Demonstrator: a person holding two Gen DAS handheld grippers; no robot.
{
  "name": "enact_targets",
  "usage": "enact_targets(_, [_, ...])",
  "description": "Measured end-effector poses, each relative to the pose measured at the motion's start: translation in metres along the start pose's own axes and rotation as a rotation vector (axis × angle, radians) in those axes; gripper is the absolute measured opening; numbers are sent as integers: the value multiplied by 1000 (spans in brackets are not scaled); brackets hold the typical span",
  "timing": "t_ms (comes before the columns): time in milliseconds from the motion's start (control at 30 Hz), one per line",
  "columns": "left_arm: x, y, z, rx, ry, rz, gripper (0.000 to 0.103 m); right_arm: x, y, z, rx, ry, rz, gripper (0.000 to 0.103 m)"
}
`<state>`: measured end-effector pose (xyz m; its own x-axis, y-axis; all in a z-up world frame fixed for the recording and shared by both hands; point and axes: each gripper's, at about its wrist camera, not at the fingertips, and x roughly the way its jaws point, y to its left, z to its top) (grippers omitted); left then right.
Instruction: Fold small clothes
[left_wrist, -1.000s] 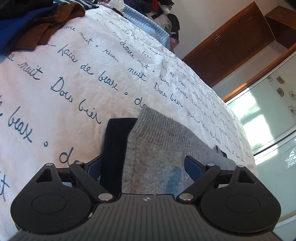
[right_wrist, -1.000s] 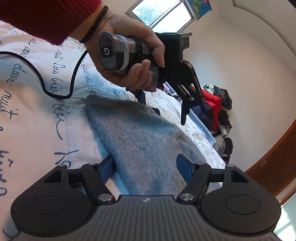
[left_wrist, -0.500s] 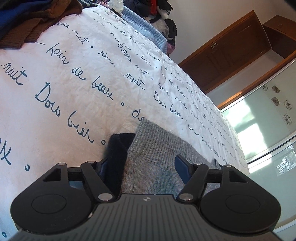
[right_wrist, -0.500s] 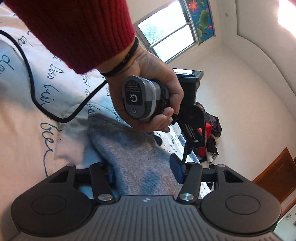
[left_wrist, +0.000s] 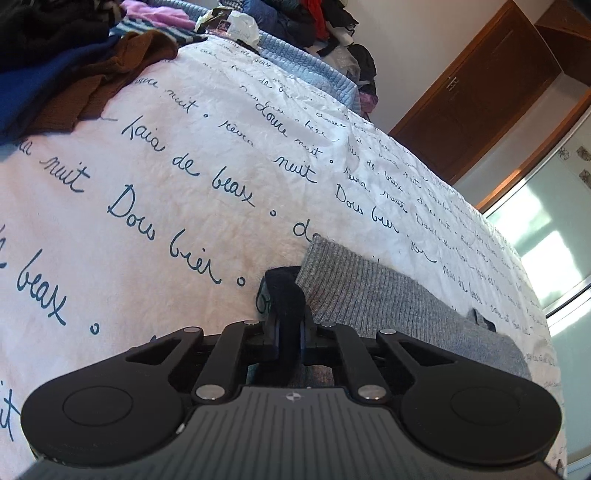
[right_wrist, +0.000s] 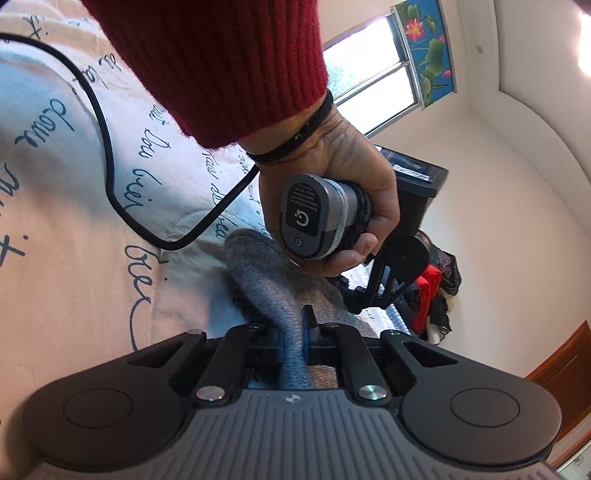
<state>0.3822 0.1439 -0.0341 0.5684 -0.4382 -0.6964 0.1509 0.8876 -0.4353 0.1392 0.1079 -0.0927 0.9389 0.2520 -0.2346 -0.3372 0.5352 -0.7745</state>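
Observation:
A small grey knit garment (left_wrist: 388, 295) with a dark navy edge (left_wrist: 282, 291) lies on the white bedsheet (left_wrist: 166, 206) printed with blue script. My left gripper (left_wrist: 288, 338) is shut on the navy edge at the garment's corner. In the right wrist view my right gripper (right_wrist: 293, 341) is shut on a pinched-up fold of the grey garment (right_wrist: 266, 273). The left gripper also shows in the right wrist view, held in a hand with a red sleeve (right_wrist: 332, 214) just beyond the fold.
A pile of brown, blue and other clothes (left_wrist: 74, 74) sits at the far left of the bed. More clothes (left_wrist: 325, 22) are heaped at the bed's far end. A black cable (right_wrist: 110, 155) trails across the sheet. Wooden doors (left_wrist: 480, 96) stand beyond.
Both grippers went from open around the garment to shut on it. The left one closed on the navy edge, the right one on a grey fold that now stands pinched up.

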Motion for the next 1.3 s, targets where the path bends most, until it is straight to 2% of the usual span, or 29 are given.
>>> enact_targets(100, [-10, -17, -1, 73, -27, 43, 8, -8, -11, -1, 48, -19, 23, 7])
enact_targets(267, [-28, -39, 1, 132, -69, 67, 8, -24, -42, -2, 187, -51, 48, 6])
enact_targets(467, [-49, -65, 3, 173, -118, 89, 8, -49, -96, -18, 477, -85, 106, 6])
enact_targets(633, [-67, -89, 7, 173, -163, 78, 8, -64, -141, -42, 719, -120, 152, 6])
enact_targets(767, [-76, -115, 6, 197, -187, 61, 8, -77, -165, -66, 865, -138, 169, 6])
enact_targets(1000, [-80, -159, 1, 232, -203, 27, 8, -93, -195, -101, 1016, -156, 165, 6])
enact_targets(1300, [-77, -209, -5, 261, -209, -21, 8, -115, -215, -134, 1122, -170, 131, 6])
